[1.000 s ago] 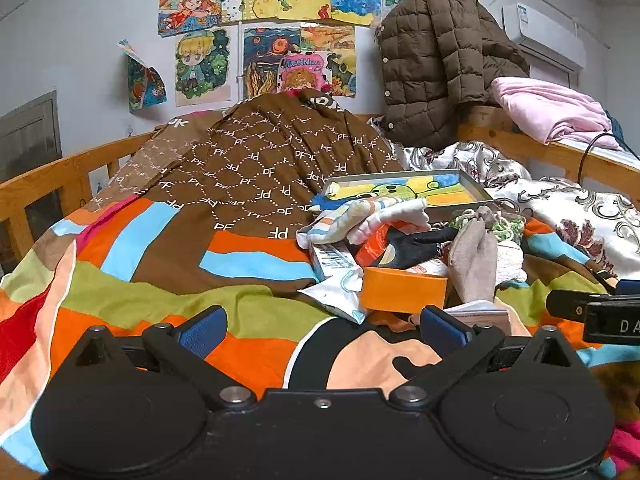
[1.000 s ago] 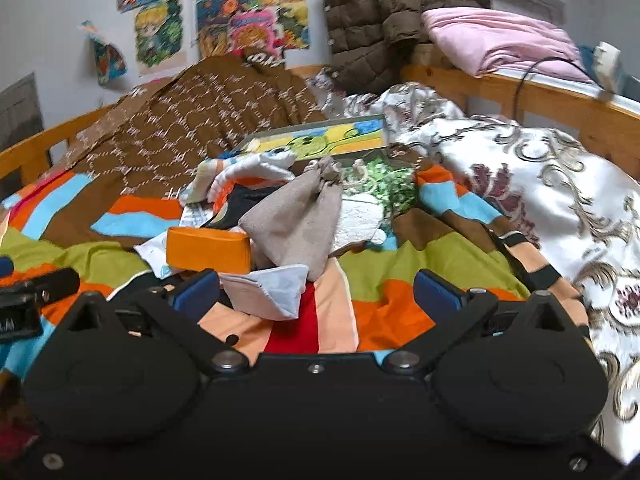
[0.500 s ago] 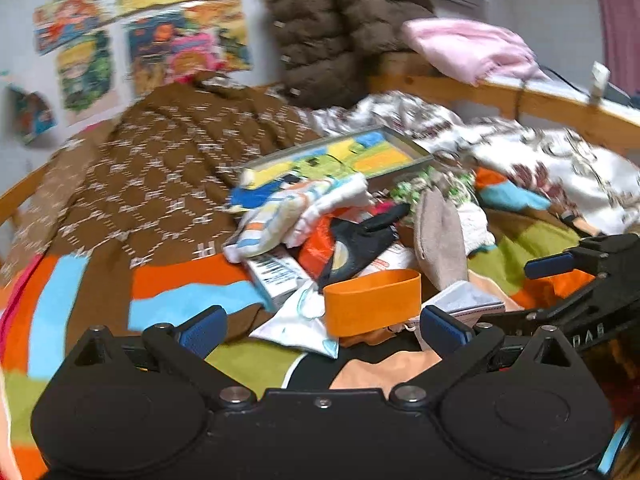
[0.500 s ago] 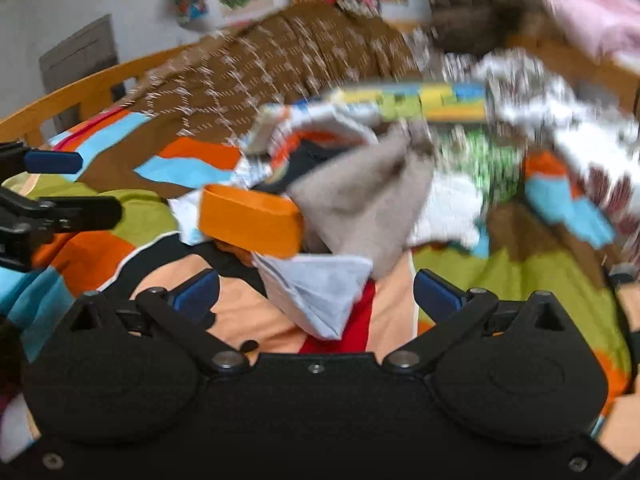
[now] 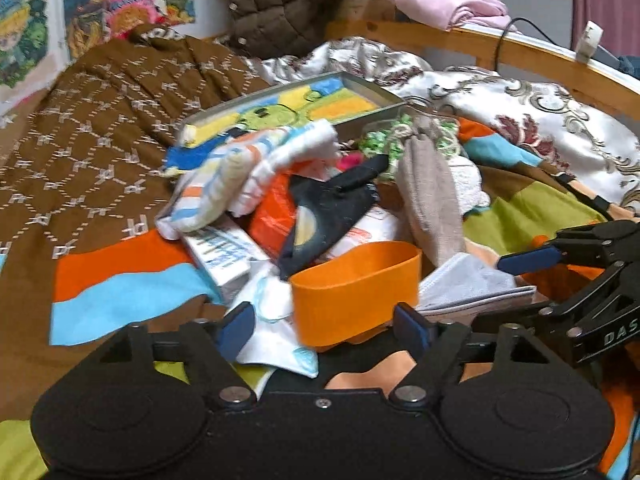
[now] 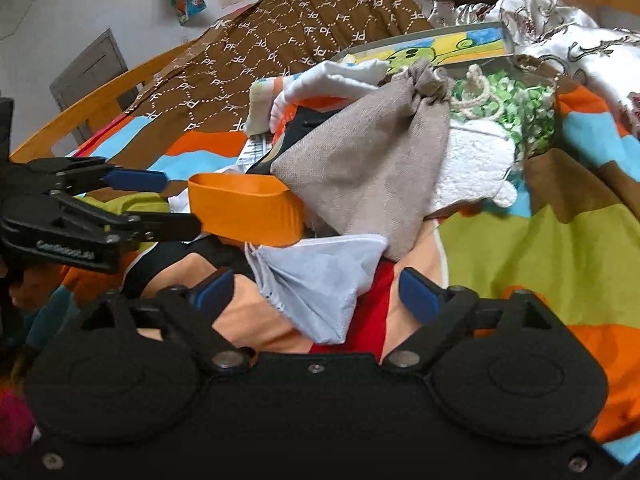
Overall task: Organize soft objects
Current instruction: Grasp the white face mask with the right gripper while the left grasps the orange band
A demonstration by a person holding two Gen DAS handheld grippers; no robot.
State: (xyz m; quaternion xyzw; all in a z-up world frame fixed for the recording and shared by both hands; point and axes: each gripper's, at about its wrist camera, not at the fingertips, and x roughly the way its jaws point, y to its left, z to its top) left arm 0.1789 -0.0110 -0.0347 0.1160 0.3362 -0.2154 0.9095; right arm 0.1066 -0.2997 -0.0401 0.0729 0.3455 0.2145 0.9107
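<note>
Both my tongs nearer the pile than a second ago, left gripper (image 5: 324, 322) closing around one orange plastic tub (image 5: 355, 290) lying crosswise, right gripper (image 6: 314, 290) closing around one pale grey cloth pouch (image 6: 320, 284), corner pointing towards me, one beige drawstring bag (image 6: 368, 172) behind.

Open striped bedspread (image 6: 560, 240) is lying free to the right of the pile, giving a clear approach. The oval orange plastic container (image 5: 356, 292) is standing between the closing left tongs (image 5: 326, 326), blocking the way into the heap. A pale grey fabric pouch (image 6: 320, 288) is lying between the closing right tongs (image 6: 316, 294), untouched. Behind it, a beige drawstring bag (image 6: 368, 172) is leaning against the container. The two tongs are crowding each other near the container.
</note>
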